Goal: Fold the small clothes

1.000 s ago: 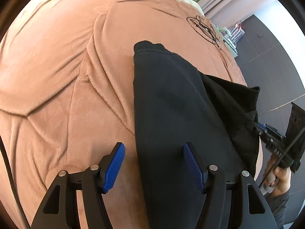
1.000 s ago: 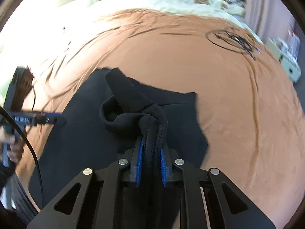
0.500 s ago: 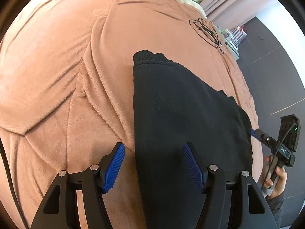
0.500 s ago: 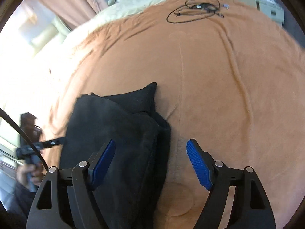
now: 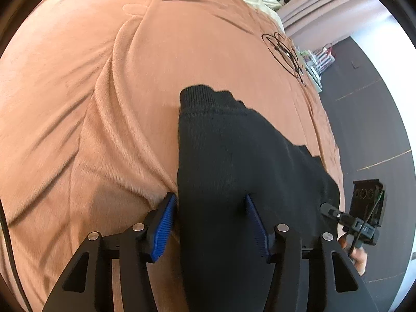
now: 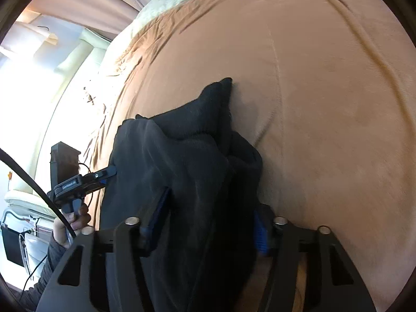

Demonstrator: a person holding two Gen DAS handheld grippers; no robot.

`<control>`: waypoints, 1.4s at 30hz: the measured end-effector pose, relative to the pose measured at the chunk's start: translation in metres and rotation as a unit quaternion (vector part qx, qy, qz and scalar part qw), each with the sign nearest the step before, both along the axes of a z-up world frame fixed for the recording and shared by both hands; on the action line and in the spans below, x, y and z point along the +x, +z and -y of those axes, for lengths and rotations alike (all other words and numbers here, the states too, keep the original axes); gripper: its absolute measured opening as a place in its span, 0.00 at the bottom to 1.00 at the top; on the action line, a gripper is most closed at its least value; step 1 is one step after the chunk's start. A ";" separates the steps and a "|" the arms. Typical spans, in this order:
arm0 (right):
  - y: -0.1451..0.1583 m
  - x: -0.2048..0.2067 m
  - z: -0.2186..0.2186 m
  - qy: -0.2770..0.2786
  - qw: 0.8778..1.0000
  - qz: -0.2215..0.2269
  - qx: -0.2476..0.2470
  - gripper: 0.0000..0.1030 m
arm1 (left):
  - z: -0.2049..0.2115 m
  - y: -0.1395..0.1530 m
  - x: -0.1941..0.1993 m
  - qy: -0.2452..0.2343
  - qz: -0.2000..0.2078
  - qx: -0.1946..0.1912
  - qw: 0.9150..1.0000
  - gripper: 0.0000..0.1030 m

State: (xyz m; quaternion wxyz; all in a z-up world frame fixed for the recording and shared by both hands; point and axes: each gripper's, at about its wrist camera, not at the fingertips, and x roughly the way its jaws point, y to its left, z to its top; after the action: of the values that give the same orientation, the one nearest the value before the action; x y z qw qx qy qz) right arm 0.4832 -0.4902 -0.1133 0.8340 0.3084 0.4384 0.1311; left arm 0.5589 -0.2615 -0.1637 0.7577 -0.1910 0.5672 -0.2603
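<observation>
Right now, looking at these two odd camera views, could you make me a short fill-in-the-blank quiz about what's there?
1. The garment being folded is ____ in colour.
2. It lies on a plush ____-coloured blanket.
3. The pads on the left gripper are ____ in colour.
4. Both the left gripper and the right gripper have their jaws ____ around the cloth.

Missing words: black; brown; blue; open
</observation>
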 end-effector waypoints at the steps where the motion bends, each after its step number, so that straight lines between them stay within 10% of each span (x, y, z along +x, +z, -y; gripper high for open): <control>1: -0.003 0.002 0.002 0.000 1.000 0.000 0.001 0.40 | 0.001 0.000 0.003 -0.001 0.002 -0.001 1.000 0.51; 12: 0.028 -0.019 -0.029 -0.010 0.998 0.032 -0.061 0.17 | 0.012 0.026 0.002 -0.006 0.038 0.020 0.999 0.22; 28: 0.137 -0.130 -0.099 -0.006 0.980 0.144 -0.138 0.15 | -0.023 0.132 -0.055 0.005 0.115 -0.032 0.993 0.18; 42: 0.226 -0.264 -0.169 0.019 0.948 0.256 -0.187 0.15 | -0.103 0.255 -0.138 0.045 0.225 -0.070 0.971 0.18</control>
State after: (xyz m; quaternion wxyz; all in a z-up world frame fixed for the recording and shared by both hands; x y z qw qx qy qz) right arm 0.2188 -0.3215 0.1124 0.9582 0.0943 0.2329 0.1371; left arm 0.4208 -0.1581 0.0916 0.8613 -0.2052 0.3538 -0.3014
